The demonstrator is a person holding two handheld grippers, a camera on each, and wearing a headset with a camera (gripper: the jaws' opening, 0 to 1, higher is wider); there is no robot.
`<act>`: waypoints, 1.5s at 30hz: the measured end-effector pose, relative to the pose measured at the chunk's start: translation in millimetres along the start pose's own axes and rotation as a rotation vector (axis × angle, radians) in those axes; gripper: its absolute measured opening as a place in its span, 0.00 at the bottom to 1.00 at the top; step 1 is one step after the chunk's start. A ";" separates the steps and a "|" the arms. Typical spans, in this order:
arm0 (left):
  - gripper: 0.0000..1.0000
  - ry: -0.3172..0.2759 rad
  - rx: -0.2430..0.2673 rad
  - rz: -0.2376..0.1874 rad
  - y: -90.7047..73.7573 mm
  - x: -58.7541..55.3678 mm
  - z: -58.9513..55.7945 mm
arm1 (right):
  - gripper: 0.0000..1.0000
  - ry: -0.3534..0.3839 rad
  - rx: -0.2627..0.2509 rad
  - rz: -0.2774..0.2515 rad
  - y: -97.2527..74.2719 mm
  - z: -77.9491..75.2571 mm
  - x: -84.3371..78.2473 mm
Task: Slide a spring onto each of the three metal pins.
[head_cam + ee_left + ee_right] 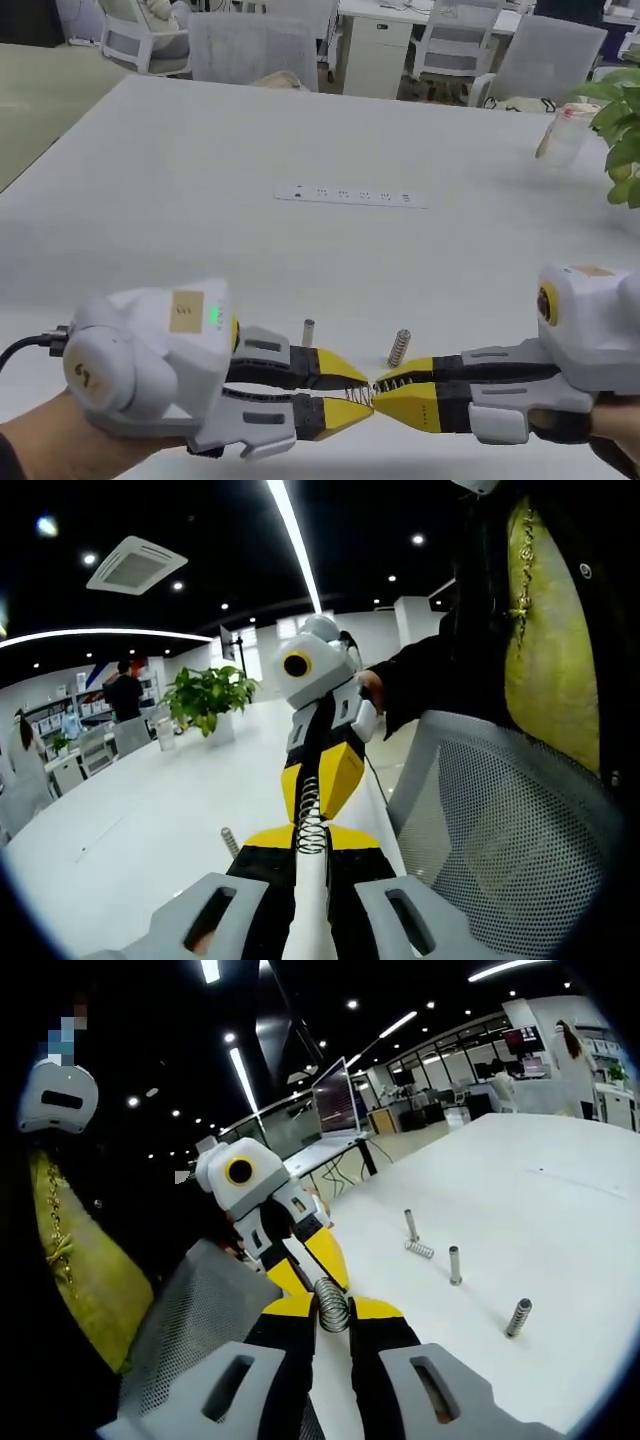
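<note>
— Grippers first: how do they stand?
— Tip to tip above the white tabletop point(200, 200). In the head view the left gripper point(356, 392) and the right gripper point(390, 390) meet. Each has its yellow jaws pinched on one small steel coil spring point(359, 397), which spans the gap between them.
— And the pins?
— The head view gives two just beyond the jaws: a bare grey metal pin point(309, 333), upright, and a grey pin wearing a spring point(399, 348).
— The third?
— The right gripper view adds it: a farthest bare pin point(411, 1224), upright, with a loose spring point(420, 1249) lying just beside its foot.
— Anything from the left gripper view?
— The held spring runs straight from its own tips to the other gripper's jaws, with the sprung pin on the table to one side.
</note>
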State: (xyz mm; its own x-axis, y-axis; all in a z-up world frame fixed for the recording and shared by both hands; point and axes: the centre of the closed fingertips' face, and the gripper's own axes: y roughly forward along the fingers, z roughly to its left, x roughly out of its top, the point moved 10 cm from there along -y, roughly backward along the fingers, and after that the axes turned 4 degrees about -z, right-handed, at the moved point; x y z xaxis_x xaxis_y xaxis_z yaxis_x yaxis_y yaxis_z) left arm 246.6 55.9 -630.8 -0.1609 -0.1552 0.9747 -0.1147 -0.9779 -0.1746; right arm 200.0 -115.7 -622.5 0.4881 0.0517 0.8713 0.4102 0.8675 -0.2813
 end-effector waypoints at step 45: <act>0.02 -0.055 0.090 -0.025 -2.0 -4.0 3.3 | 0.08 -0.581 0.044 0.929 60.2 26.4 80.2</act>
State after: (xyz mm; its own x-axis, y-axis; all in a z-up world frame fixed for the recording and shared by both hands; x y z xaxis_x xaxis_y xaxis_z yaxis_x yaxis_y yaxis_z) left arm 250.7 58.0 -633.9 -0.1053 -0.1359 0.9851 -0.0289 -0.9898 -0.1396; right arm 243.6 -46.2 -558.9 0.1504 0.9099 0.3866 0.0371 0.3855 -0.9219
